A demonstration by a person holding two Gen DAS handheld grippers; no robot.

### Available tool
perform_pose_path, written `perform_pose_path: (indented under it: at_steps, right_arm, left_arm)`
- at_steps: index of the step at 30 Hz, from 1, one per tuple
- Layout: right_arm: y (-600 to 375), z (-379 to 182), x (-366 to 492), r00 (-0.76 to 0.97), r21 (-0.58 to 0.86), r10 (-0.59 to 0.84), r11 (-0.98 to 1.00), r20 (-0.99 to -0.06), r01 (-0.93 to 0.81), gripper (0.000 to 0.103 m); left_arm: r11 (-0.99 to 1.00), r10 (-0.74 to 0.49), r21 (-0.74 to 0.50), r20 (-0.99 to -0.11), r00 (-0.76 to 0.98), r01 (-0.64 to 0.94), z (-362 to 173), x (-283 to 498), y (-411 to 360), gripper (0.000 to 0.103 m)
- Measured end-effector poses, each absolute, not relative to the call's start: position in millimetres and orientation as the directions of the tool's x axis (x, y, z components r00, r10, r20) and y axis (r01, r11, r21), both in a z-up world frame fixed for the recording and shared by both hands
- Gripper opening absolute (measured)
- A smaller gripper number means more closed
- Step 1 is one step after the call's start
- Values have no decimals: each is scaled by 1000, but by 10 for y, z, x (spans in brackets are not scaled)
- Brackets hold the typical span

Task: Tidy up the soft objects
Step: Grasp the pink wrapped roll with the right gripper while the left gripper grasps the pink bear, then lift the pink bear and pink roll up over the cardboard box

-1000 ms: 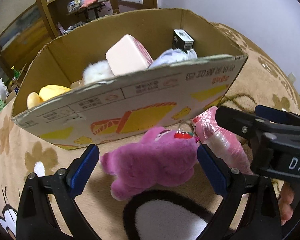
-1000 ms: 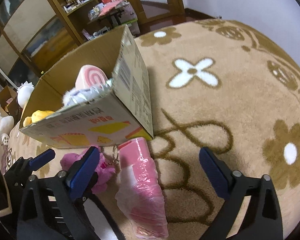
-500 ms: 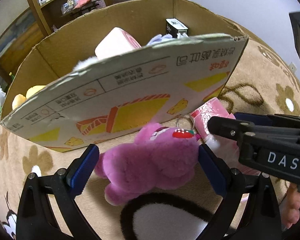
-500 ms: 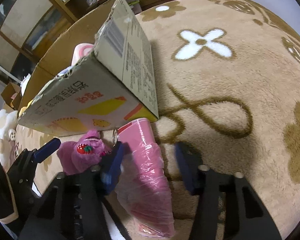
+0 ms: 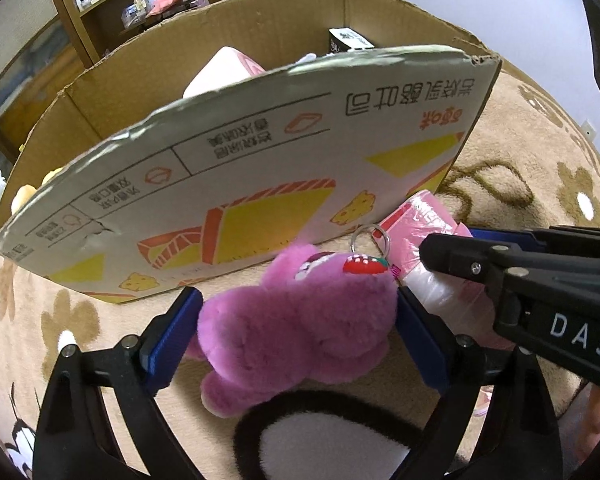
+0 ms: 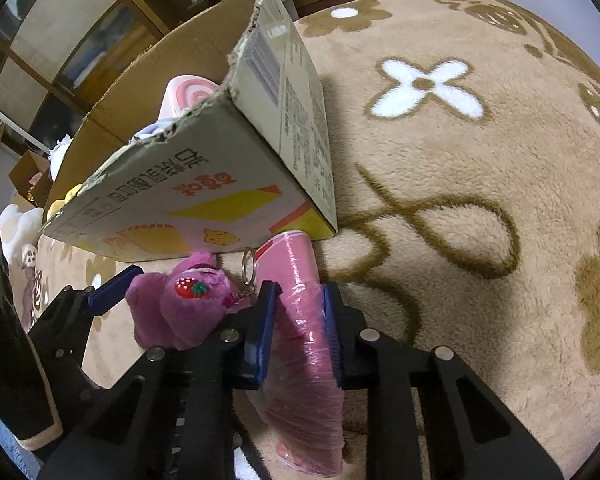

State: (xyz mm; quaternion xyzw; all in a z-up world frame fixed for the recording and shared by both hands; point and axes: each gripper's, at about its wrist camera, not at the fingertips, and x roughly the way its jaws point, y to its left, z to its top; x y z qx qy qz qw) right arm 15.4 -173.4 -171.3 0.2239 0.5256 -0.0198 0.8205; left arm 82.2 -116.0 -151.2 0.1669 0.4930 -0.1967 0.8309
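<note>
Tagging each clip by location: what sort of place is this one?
Probably a home living room: plush beige rug with brown and white flowers, wooden shelving cluttered with household items, and an open cardboard box of soft toys.

We see both wrist views low and close, facing the cardboard box (image 5: 260,184) (image 6: 204,196) front wall; both share the purple plush (image 5: 300,328) (image 6: 180,304) before it.
</note>
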Motion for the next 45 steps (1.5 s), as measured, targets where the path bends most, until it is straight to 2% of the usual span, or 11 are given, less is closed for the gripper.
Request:
perform_pose_path:
  at_steps: [11,29,45]
  right_arm:
    - [-1685,-1605,117,455,330,187,908,-870,258,19]
    - [-1699,-1386,-16,498,289,133,924,-857,249,16]
    - [-1634,-802,-339,637,295,105,935,-764,199,15]
  left_arm:
    - [862,-171,91,-873,456,498,-1493,660,-1204,82]
    - [889,-164,81,-862,480,451,-1313,597,-1101,82]
    - [933,-166,101,-730,663,344,-583,308,-661,82]
